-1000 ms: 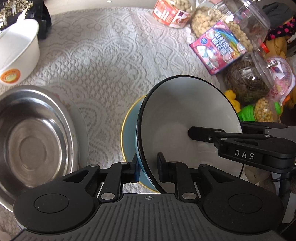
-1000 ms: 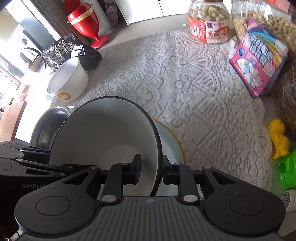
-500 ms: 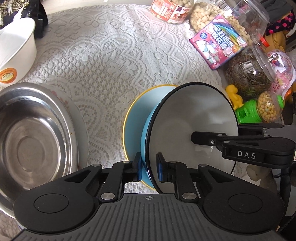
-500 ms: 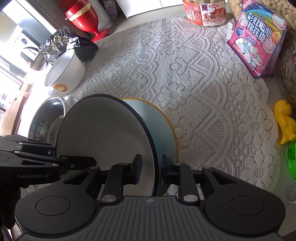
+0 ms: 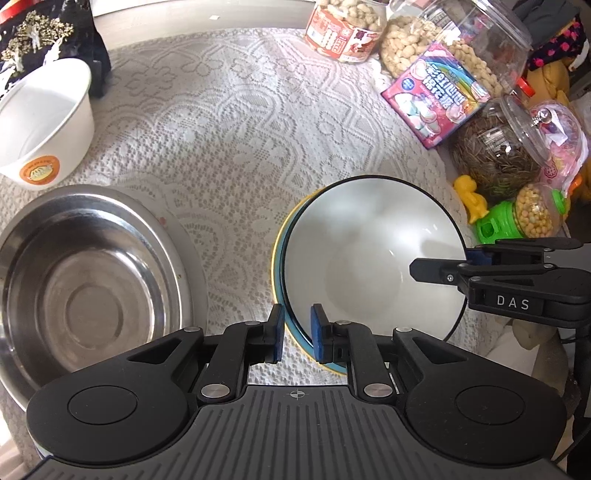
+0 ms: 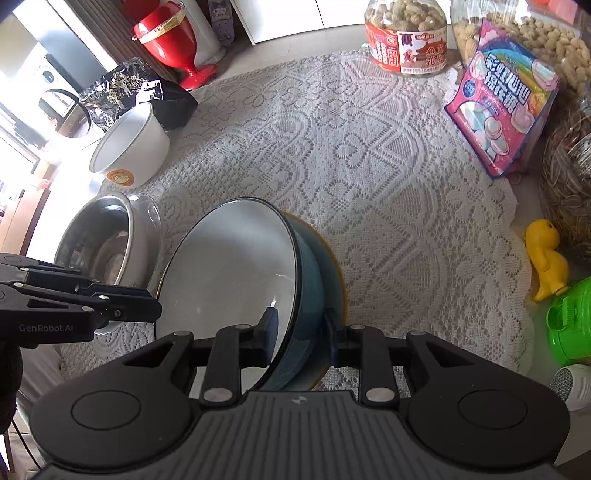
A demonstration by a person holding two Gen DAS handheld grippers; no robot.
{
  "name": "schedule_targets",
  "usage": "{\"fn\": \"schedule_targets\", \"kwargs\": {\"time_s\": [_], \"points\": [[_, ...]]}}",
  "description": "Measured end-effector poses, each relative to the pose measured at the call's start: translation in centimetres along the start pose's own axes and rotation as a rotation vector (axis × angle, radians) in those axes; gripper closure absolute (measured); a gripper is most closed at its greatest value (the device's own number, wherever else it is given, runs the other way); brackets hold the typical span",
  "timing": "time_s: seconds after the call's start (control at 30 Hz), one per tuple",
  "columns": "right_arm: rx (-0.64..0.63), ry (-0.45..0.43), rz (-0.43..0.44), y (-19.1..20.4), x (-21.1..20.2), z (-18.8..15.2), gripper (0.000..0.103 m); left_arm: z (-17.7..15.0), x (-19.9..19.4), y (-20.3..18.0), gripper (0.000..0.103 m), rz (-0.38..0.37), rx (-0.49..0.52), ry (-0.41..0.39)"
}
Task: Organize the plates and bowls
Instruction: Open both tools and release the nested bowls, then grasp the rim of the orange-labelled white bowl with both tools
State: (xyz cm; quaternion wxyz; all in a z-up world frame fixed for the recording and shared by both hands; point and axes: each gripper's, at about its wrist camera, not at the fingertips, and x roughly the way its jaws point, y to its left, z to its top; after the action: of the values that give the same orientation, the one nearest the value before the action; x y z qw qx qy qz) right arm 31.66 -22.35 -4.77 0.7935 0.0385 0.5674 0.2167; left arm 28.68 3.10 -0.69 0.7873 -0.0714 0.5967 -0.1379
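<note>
A white-lined bowl with a black rim and dark teal outside sits nested in a light blue, yellow-rimmed bowl. It is tipped a little toward the left. The pair stands on the lace cloth toward the worktop's near edge, right of the middle. The left gripper points steeply down at the pair's near left side. Its blue pads are closing, almost together, on the white-lined bowl's rim, one inside and one outside. The right gripper straddles the same bowl's wall on the opposite side, with one finger inside against the white lining and the other against the teal outside. Its jaws are narrow and just starting to ease apart, with the wall between them. Near the worktop's left edge a steel basin rests on what looks like a clear plate. Beyond it, toward the far left corner, stands a white paper bowl with an orange label. Along the right edge are a peanut jar, a pink marshmallow bag and a yellow toy duck.
</note>
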Motion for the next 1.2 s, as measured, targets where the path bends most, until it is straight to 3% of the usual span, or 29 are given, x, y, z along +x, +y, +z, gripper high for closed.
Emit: {"fn": "schedule_targets", "kwargs": {"time_s": [0.27,0.57,0.77,0.87,0.93,1.0,1.13,1.2], "points": [[-0.072,-0.111,-0.147,0.5,-1.7,-0.2,0.078,-0.2,-0.3,0.0,0.084,0.010,0.008,-0.053],[-0.084,-0.116,-0.135,1.6,-1.4,0.5,0.078,-0.3,-0.8,0.7,0.084,-0.019,0.033,-0.127],[-0.108,-0.195,-0.090,4.8,-2.5,4.6,0.077,0.2,-2.6,2.9,0.084,0.023,0.063,-0.228],[-0.130,-0.209,-0.061,7.2,-1.7,7.1,0.074,1.0,-4.3,6.8,0.084,-0.008,-0.044,-0.273],[-0.139,-0.209,-0.033,8.8,-0.7,8.5,0.064,1.3,-6.0,10.0,0.084,-0.013,-0.137,-0.329],[-0.141,-0.204,0.001,10.4,0.6,10.0,0.058,1.5,-8.2,13.6,0.084,0.034,-0.246,-0.424],[-0.102,-0.145,0.083,13.6,4.9,13.2,0.058,2.7,-10.4,19.5,0.084,0.175,-0.455,-0.581],[-0.071,-0.101,0.111,14.7,7.1,14.4,0.058,2.9,-10.2,21.5,0.084,0.198,-0.544,-0.639]]}}
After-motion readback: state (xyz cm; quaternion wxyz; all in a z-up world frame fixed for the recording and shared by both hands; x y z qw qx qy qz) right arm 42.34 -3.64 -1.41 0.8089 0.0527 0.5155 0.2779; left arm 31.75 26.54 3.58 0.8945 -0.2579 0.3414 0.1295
